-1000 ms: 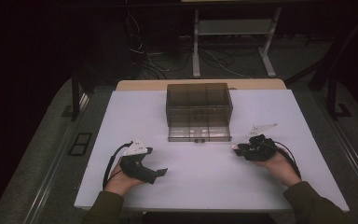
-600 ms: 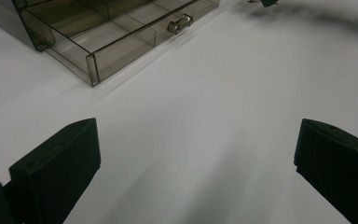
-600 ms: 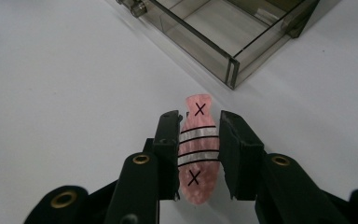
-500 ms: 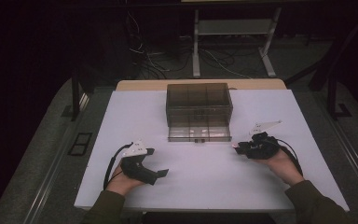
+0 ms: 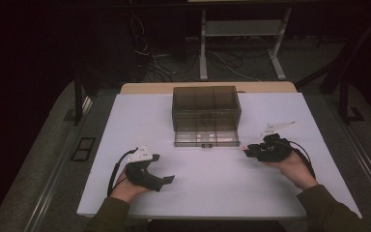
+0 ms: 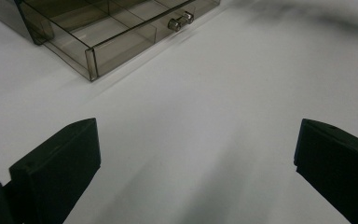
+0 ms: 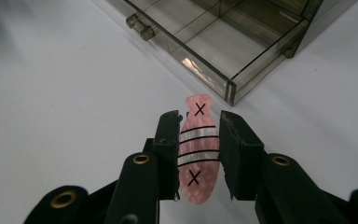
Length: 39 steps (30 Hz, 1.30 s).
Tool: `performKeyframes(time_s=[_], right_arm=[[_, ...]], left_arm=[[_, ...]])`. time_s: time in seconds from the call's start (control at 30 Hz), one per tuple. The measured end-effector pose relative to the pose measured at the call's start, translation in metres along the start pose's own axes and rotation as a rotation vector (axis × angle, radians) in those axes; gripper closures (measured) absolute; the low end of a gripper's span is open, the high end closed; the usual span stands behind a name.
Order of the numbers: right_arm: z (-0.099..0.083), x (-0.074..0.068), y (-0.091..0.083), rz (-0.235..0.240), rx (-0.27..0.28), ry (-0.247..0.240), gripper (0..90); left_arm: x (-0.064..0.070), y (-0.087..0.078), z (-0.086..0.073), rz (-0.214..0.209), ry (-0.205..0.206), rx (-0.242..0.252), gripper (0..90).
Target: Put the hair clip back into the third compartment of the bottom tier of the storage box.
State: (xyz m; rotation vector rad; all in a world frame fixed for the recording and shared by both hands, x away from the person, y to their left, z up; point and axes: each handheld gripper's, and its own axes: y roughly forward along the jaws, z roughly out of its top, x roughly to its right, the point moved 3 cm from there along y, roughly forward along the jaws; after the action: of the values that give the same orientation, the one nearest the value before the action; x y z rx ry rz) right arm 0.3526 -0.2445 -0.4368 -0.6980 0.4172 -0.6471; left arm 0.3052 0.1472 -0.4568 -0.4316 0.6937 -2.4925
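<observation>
A smoky clear plastic drawer box (image 5: pixel 206 104) stands at the table's middle back, its bottom drawer (image 5: pixel 205 137) pulled out toward me. The right gripper view looks into that open, divided drawer (image 7: pixel 223 46), which has nothing in it, and catches its knob (image 7: pixel 140 28). My right gripper (image 7: pixel 199 123) is shut on a flat pink piece (image 7: pixel 196 149) marked with two X's and black lines, just off the drawer's right front corner (image 5: pixel 246 151). My left gripper (image 5: pixel 162 182) rests low at the front left, wide open with nothing between its jaws (image 6: pixel 196 140). The drawer (image 6: pixel 116 32) lies ahead of it.
The white table top (image 5: pixel 212 193) stretches between the two hands. Beyond the far edge are a metal stand (image 5: pixel 241 34), cables on the floor and dark surroundings. A dark post (image 5: pixel 78 96) stands by the table's back left corner.
Almost nothing. Both hands stay in place; the right gripper has tilted slightly while still holding the pink piece.
</observation>
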Motion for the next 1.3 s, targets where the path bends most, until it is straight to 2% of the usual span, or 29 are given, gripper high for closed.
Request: performKeyframes(time_s=[0.4,0.6,1.3], right_arm=[[0.010,0.001,-0.003,0.017,0.010,0.006,67.8],[0.014,0.002,-0.002,0.022,0.015,-0.001,67.8],[0.032,0.006,0.005,0.032,0.026,-0.010,67.8]], left_arm=[[0.002,-0.001,0.001,-0.001,0.001,0.003,0.0],[0.001,-0.001,0.001,-0.003,-0.009,0.008,0.0],[0.002,-0.001,0.002,-0.007,-0.003,0.008,0.0]])
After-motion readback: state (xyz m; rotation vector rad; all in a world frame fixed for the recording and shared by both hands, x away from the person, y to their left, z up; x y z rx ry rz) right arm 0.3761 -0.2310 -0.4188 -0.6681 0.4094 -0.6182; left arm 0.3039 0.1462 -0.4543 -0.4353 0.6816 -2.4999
